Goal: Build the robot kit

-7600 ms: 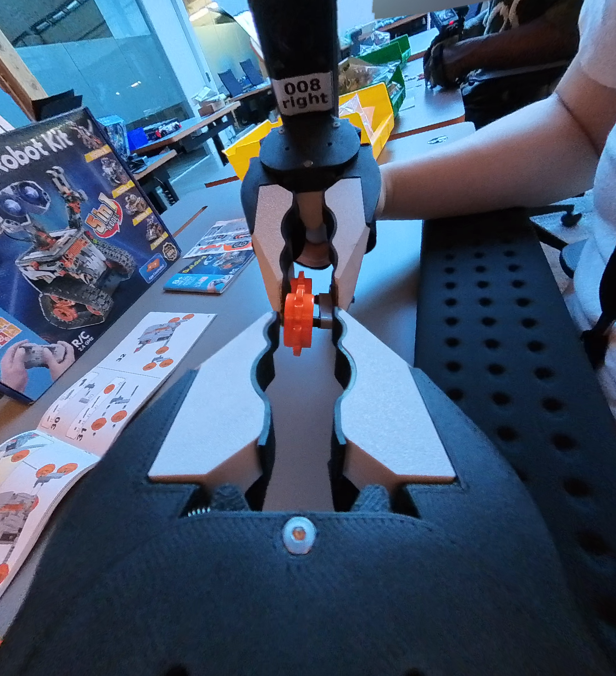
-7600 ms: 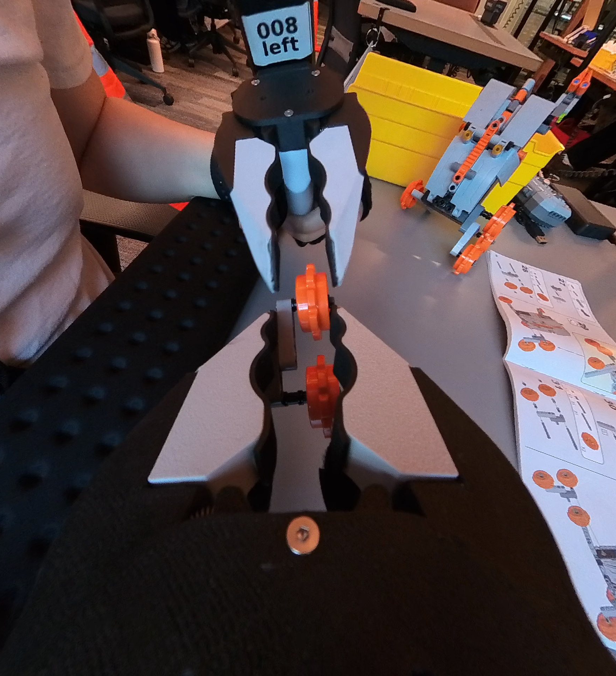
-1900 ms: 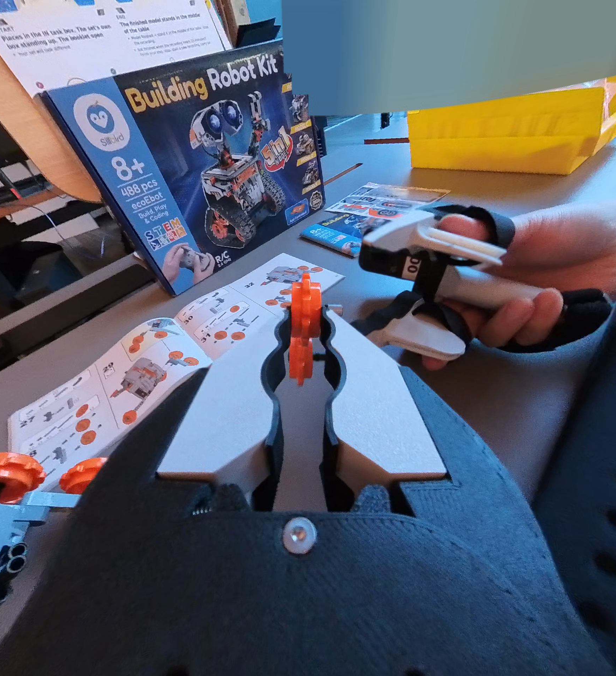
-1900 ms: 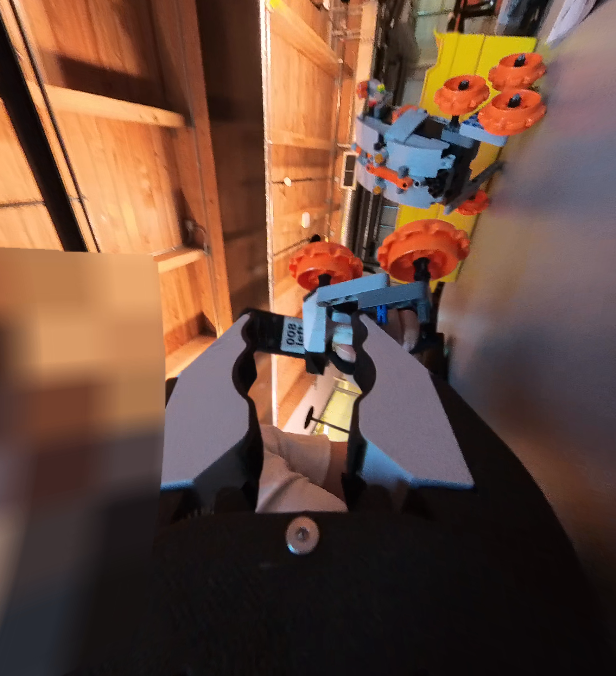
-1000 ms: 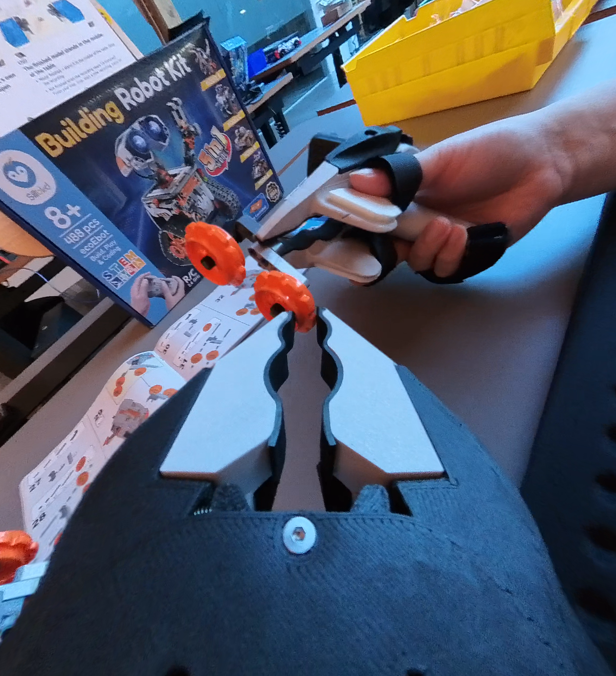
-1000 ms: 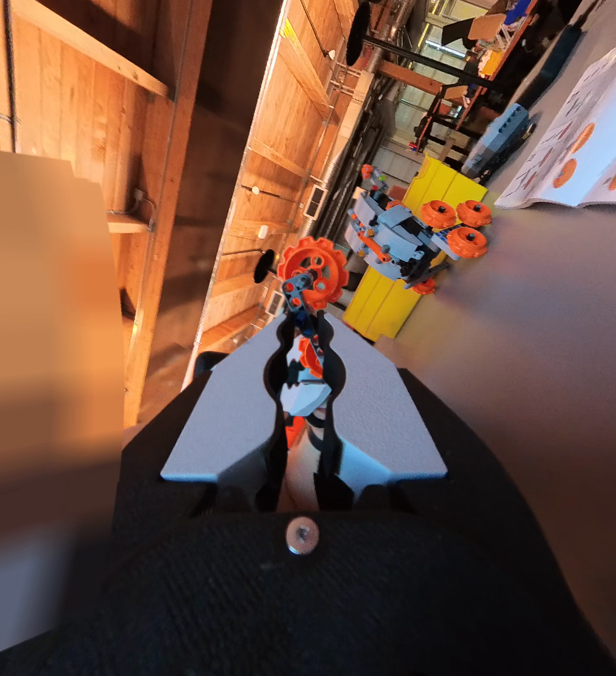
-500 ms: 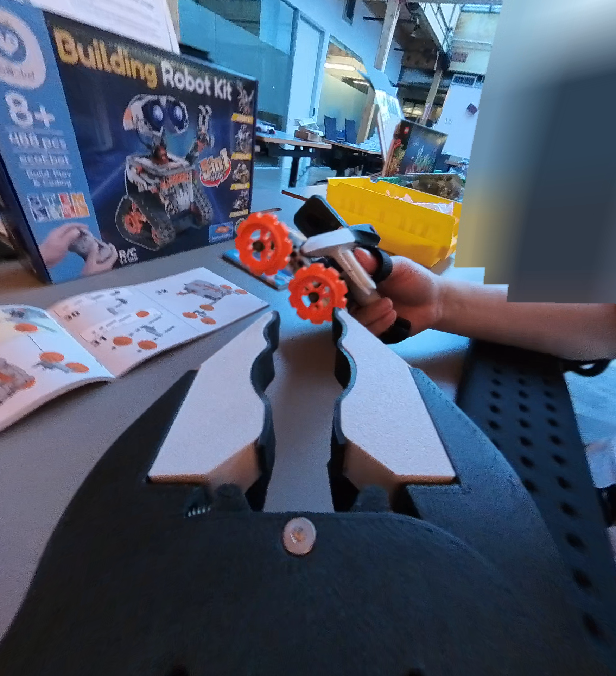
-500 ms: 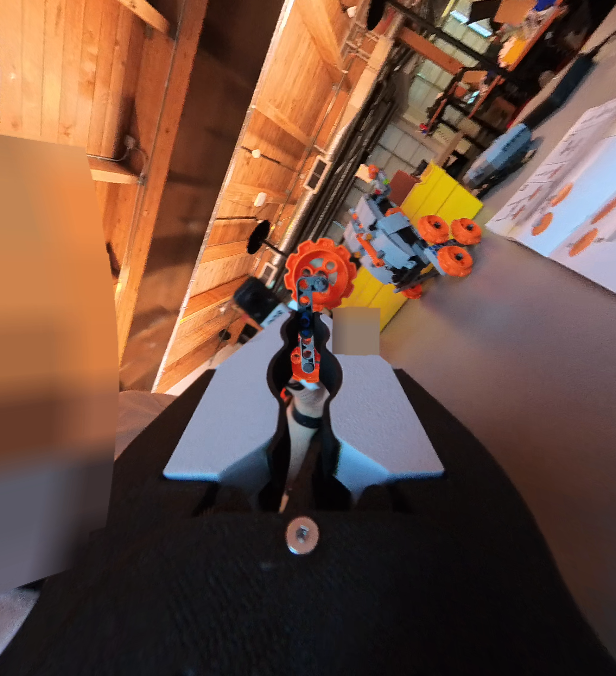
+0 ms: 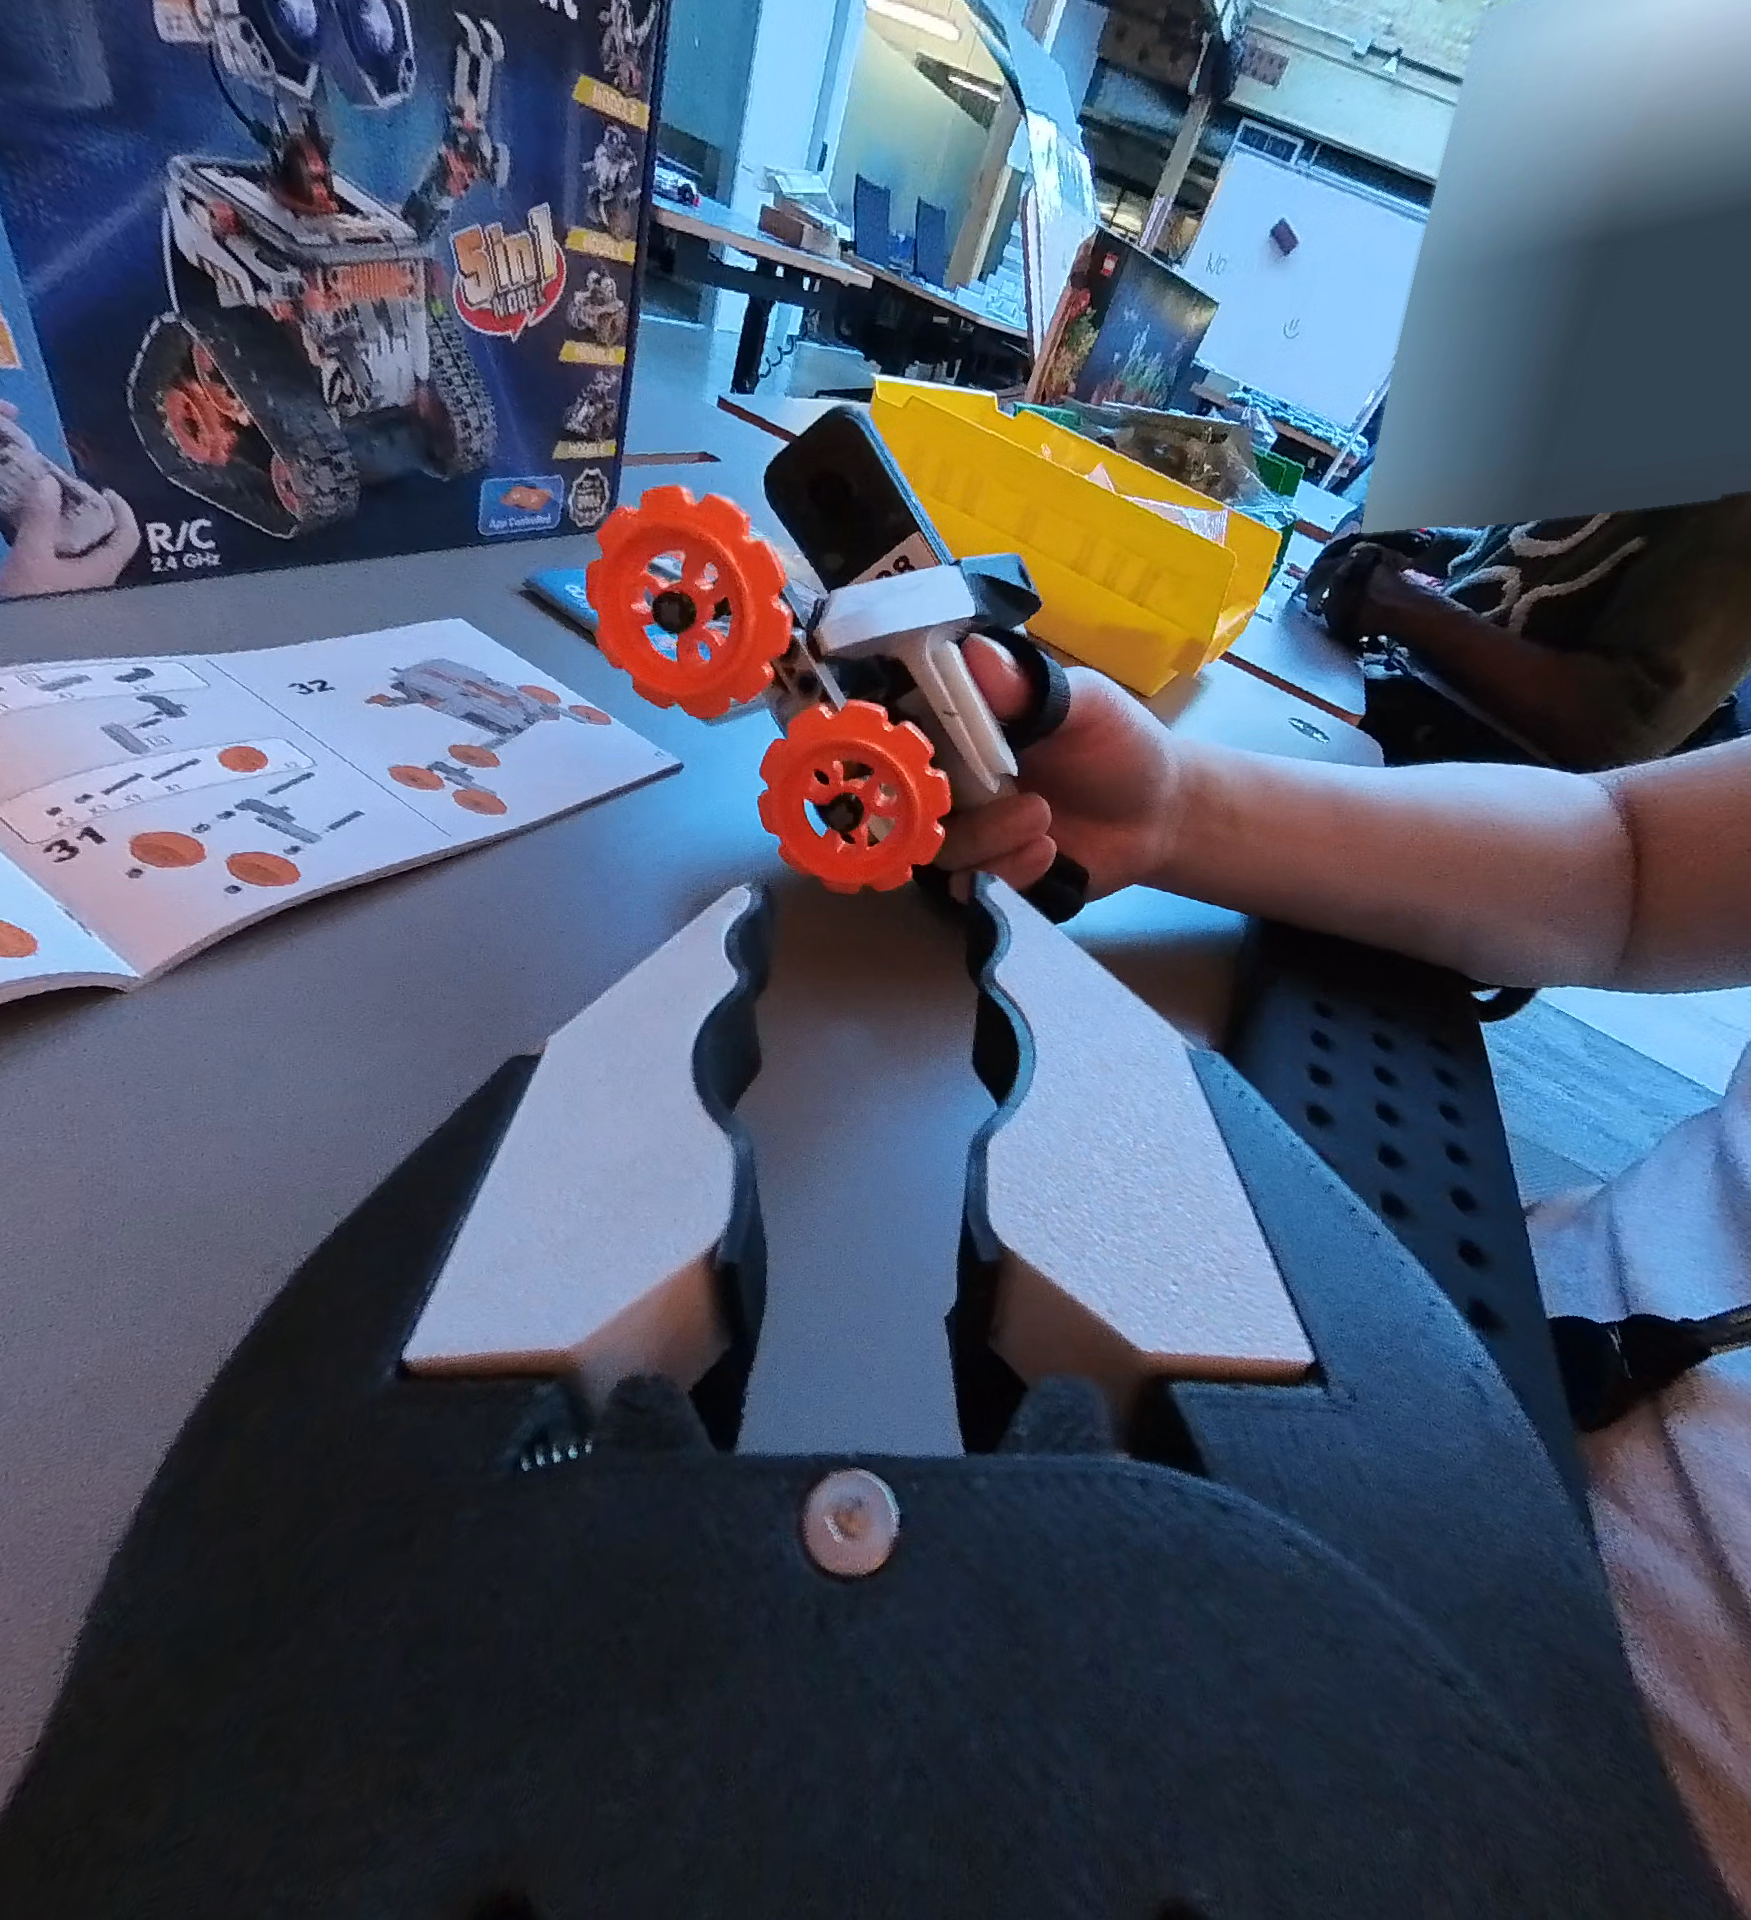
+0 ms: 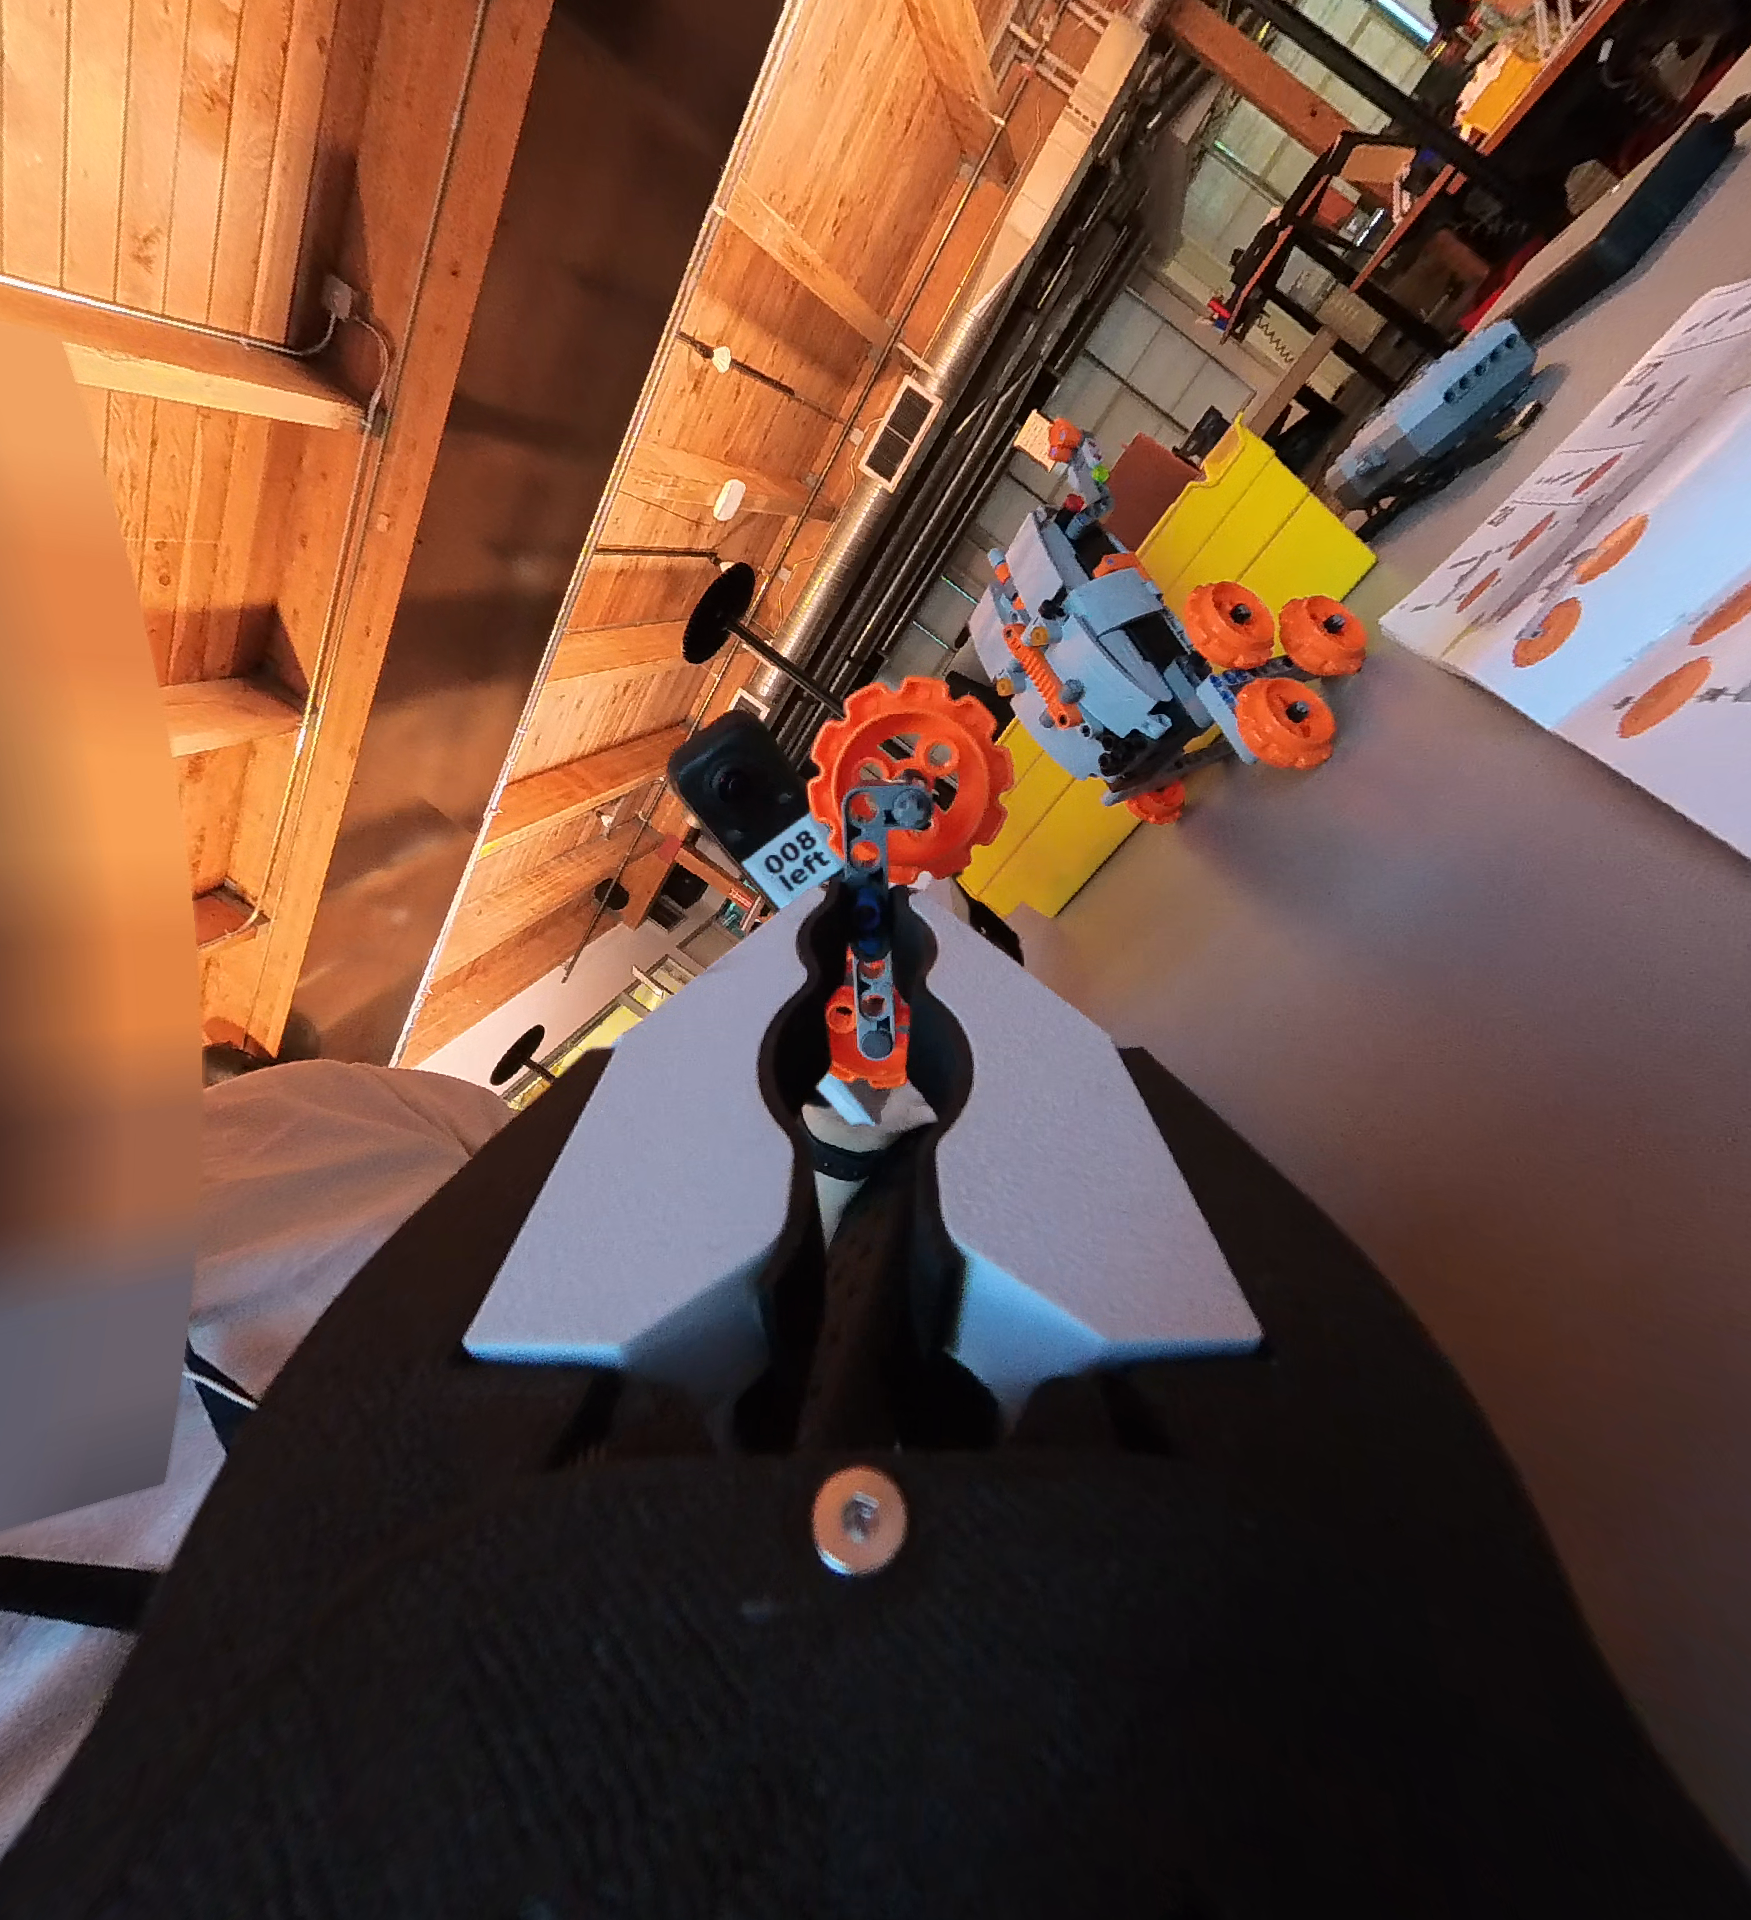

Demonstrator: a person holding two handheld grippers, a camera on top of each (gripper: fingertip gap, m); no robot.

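The big blue cardboard kit box stands at the back of the grey table, with a yellow plastic bin and an open instruction booklet nearby. The left gripper is spread and empty. The right gripper pinches a small grey beam carrying two orange toothed plastic wheels, held in the air between the grippers: it looks light and stiff, likely to pull apart at the pins, and best held by the beam.

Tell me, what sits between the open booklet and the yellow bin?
In the left wrist view, the right claw hangs between the booklet and the yellow bin, gripping a two-wheel piece.
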